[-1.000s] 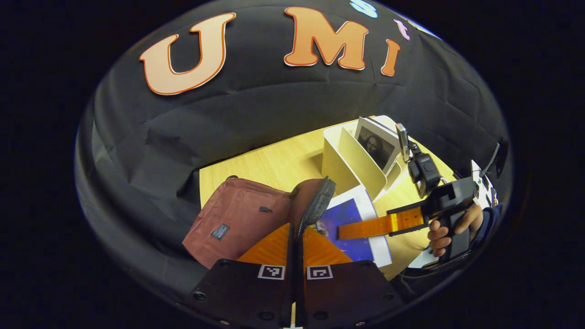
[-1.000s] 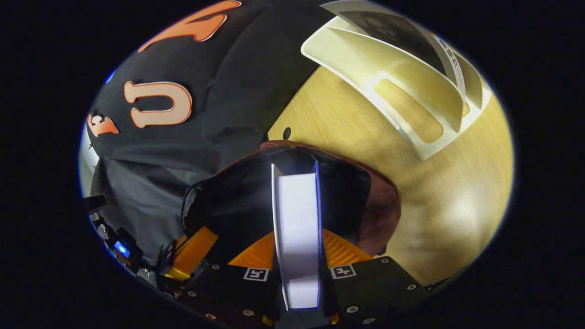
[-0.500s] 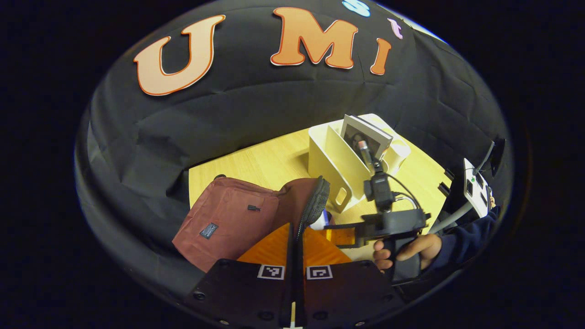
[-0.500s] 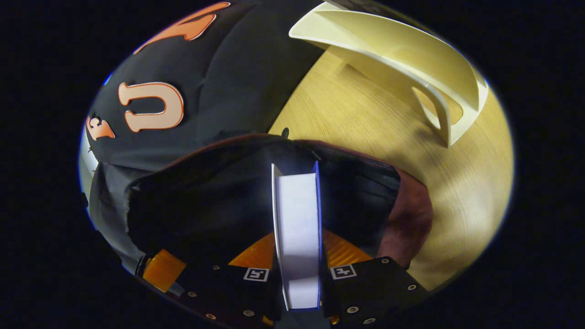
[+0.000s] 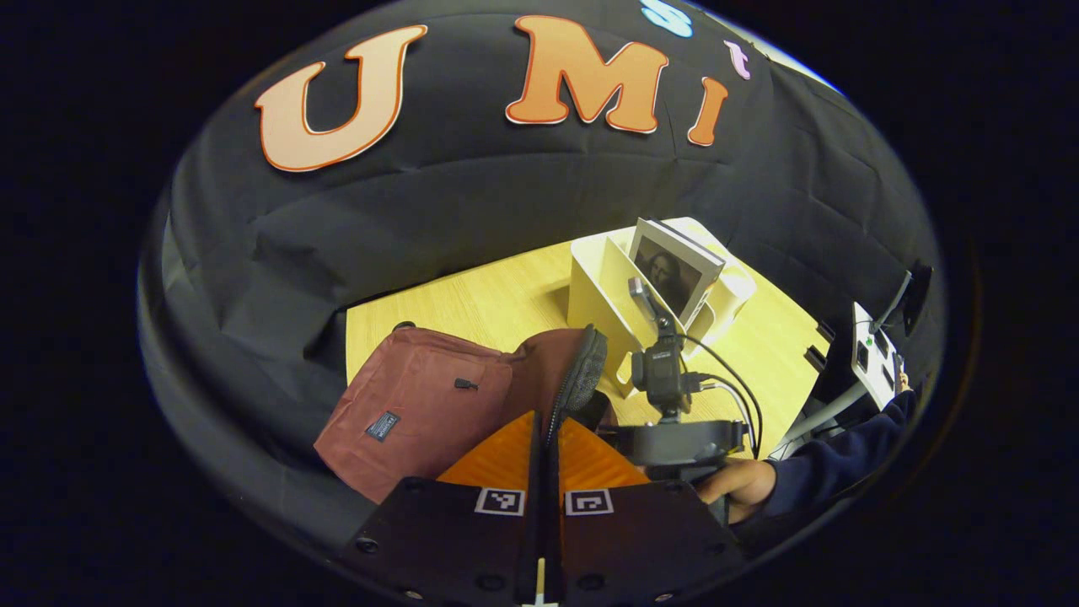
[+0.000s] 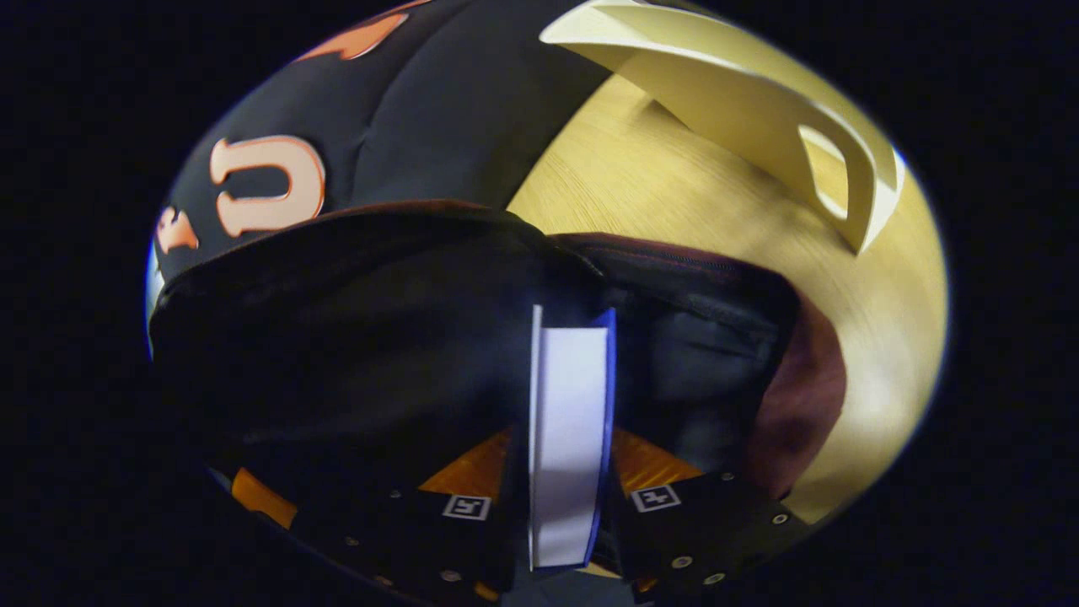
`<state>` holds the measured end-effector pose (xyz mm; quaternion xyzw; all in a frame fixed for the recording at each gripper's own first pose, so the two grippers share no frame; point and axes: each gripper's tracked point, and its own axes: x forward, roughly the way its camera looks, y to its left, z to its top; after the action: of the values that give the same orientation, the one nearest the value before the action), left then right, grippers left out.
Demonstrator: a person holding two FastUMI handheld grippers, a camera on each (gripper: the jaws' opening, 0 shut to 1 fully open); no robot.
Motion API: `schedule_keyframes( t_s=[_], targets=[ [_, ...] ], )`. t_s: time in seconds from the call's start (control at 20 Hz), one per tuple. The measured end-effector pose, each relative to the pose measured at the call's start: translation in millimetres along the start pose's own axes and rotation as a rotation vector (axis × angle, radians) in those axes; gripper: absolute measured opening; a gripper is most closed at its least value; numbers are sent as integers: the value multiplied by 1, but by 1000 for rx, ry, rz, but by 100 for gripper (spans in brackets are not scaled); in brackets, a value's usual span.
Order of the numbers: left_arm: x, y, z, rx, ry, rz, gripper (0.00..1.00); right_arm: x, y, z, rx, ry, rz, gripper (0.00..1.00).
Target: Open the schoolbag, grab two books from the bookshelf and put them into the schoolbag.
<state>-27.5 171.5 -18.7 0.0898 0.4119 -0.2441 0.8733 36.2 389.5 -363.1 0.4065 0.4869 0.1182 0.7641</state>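
Up close, left gripper (image 5: 546, 438) jaws pinch the schoolbag's (image 5: 421, 400) opened zipper flap, holding it up. Right gripper (image 6: 570, 472) jaws clamp a white-paged, blue-covered book (image 6: 570, 430), its far end inside the bag's dark mouth. Beyond, on the worktop (image 5: 497, 295), a cream bookshelf (image 5: 603, 287) holds a second book (image 5: 674, 270) upright.

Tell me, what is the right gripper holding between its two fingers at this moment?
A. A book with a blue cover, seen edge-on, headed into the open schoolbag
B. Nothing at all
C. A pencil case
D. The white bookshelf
A: in the right gripper view, the right gripper has both fingers pressed on the book, white page edge facing the camera, pointing into the dark mouth of the schoolbag.
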Motion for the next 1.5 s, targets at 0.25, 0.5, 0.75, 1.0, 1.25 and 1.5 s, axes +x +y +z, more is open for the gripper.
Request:
schedule_keyframes(
  t_s=[0.25, 0.5, 0.75, 1.0, 1.25, 1.5],
  targets=[
    [4, -2, -5, -21, 3, -6, 4, -33, -27, 19, -102, -30, -116, 95],
    [11, -9, -7, -29, -2, -16, 4, -91, -32, 69, -299, -129, -181, 96],
    [16, -10, -9, -43, -3, -18, 4, -140, -43, 94, -432, -145, -272, 97],
    [19, -12, -11, -43, 12, -17, 3, -186, -54, 119, -533, -125, -369, 97],
    [21, -16, -13, -31, 18, 10, 3, -220, -54, 153, -639, -81, -453, 97],
    [27, -18, -15, -64, 22, 19, 4, -245, -57, 193, -709, -10, -525, 97]
  ],
)
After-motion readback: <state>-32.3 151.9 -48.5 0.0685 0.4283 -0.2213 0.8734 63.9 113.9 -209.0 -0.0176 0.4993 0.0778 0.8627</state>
